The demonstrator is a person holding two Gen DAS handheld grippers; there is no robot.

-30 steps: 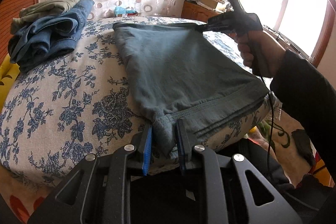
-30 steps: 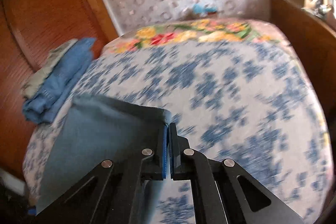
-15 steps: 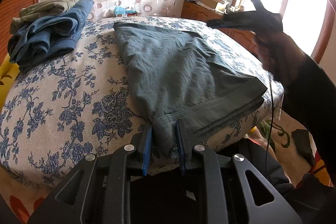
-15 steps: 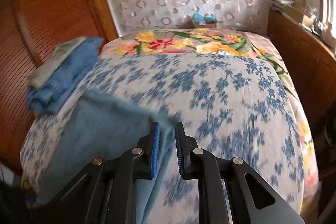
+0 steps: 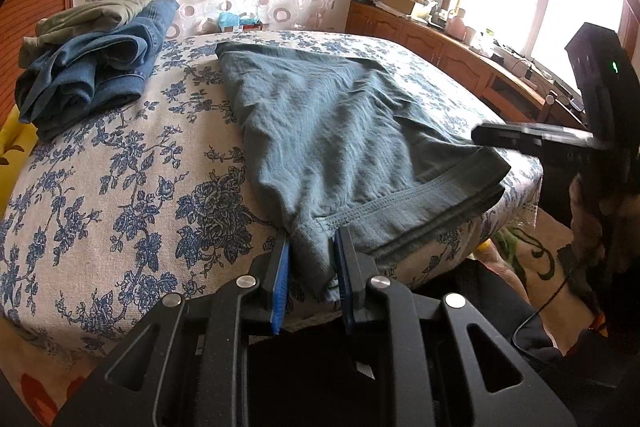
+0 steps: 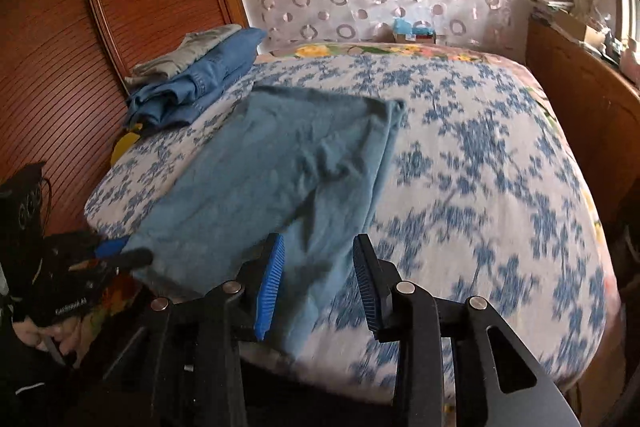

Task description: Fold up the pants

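The blue-grey pants [image 5: 336,131] lie folded lengthwise on the floral bed cover [image 5: 120,187], waistband at the near edge. My left gripper [image 5: 310,267] is shut on the near-left corner of the waistband, bunched between its pads. My right gripper [image 6: 318,279] is open and empty above the near right part of the pants [image 6: 280,179], close to the bed's edge. It also shows in the left wrist view [image 5: 480,137], beside the waistband's right corner, not touching it.
A stack of folded jeans and olive clothes [image 5: 96,67] sits at the bed's far left, also in the right wrist view [image 6: 192,79]. A wooden wardrobe [image 6: 60,67] stands left, a wooden cabinet [image 5: 460,55] right under the window.
My right gripper let go of the far end of the pants, opened, and pulled back to the near edge by the waistband. The pants now lie flat. My left gripper kept its hold.
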